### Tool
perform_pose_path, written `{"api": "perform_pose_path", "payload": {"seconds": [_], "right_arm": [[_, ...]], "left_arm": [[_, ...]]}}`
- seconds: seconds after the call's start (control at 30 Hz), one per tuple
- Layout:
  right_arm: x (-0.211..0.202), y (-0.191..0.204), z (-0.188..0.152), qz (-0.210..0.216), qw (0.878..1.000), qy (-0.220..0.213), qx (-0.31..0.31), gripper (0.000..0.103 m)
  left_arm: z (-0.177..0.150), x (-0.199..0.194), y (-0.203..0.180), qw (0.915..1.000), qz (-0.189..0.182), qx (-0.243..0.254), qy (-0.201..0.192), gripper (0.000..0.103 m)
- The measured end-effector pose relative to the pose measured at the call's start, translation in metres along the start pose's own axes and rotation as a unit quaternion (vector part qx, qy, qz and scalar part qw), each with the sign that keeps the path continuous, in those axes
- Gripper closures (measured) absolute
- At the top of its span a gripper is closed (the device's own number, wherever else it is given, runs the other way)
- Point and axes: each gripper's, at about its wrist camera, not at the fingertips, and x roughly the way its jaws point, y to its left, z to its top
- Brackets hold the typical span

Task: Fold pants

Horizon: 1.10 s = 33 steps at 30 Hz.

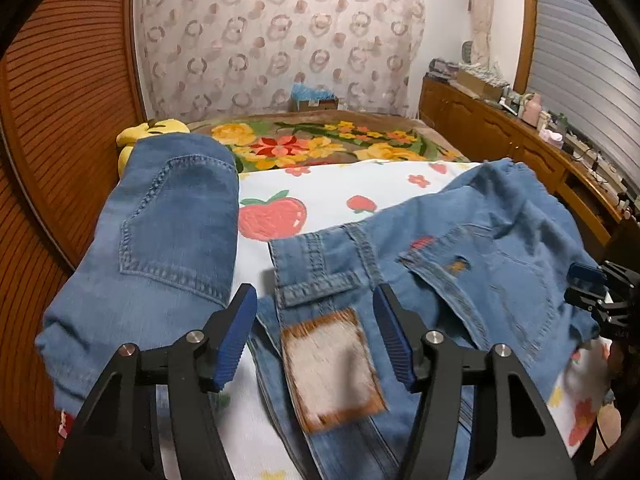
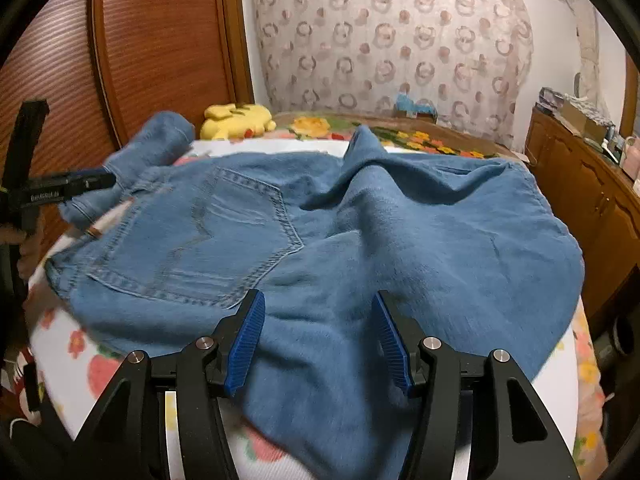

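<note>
Blue denim pants (image 1: 480,248) lie rumpled on the bed, waistband and brown leather patch (image 1: 332,368) toward me, a back pocket on the right. Another folded denim piece (image 1: 172,232) with a back pocket lies to the left. My left gripper (image 1: 316,304) is open, its blue pads on either side of the waistband near the patch. In the right wrist view the pants (image 2: 400,240) spread across the bed, back pocket (image 2: 224,240) at left. My right gripper (image 2: 320,300) is open above the denim. The left gripper (image 2: 80,184) shows at the pants' left edge. The right gripper (image 1: 592,288) shows at the far right.
The bed has a white strawberry-print sheet (image 1: 320,204) and a floral blanket (image 1: 320,144) behind. A yellow plush toy (image 2: 236,120) lies by the wooden headboard (image 1: 60,120). A wooden cabinet (image 1: 520,136) with clutter runs along the right. A patterned curtain (image 1: 280,32) hangs behind.
</note>
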Motion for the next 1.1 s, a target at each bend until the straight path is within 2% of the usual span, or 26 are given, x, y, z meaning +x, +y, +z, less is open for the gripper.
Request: {"api": "perform_pose_path", "payload": {"seconds": [0.17,0.4,0.63,0.8,0.87,0.9,0.97,1.03,1.1], "right_arm": [[0.018,-0.002,0.007,0.0,1.0,0.025,-0.004,0.045],[0.023,-0.003,0.014,-0.005,0.999,0.038,-0.005,0.045],[0.025,0.0,0.014,-0.005,0.999,0.041,-0.004,0.045],[0.025,0.001,0.014,-0.005,0.999,0.041,-0.003,0.045],[0.025,0.0,0.014,-0.004,0.999,0.042,-0.003,0.045],[0.025,0.001,0.014,-0.004,0.999,0.042,-0.002,0.045],[0.026,-0.001,0.013,-0.002,0.999,0.042,0.0,0.045],[0.026,-0.001,0.012,-0.004,0.999,0.042,0.001,0.045],[0.025,0.0,0.011,-0.006,0.999,0.04,-0.001,0.045]], "left_arm": [[0.01,0.025,0.005,0.9998,0.006,0.003,0.02,0.044],[0.019,0.065,0.012,0.9979,0.009,0.0,0.064,0.044],[0.019,0.078,0.014,0.9969,0.004,0.005,0.078,0.044],[0.019,0.076,0.014,0.9965,-0.017,-0.001,0.082,0.056],[0.019,0.075,0.013,0.9963,-0.027,0.0,0.082,0.066],[0.019,0.074,0.011,0.9965,-0.028,0.005,0.079,0.068],[0.019,0.071,0.006,0.9969,-0.026,0.018,0.072,0.081],[0.02,0.062,-0.001,0.9977,-0.012,0.032,0.059,0.088],[0.021,0.048,-0.005,0.9983,-0.012,0.034,0.045,0.091]]}}
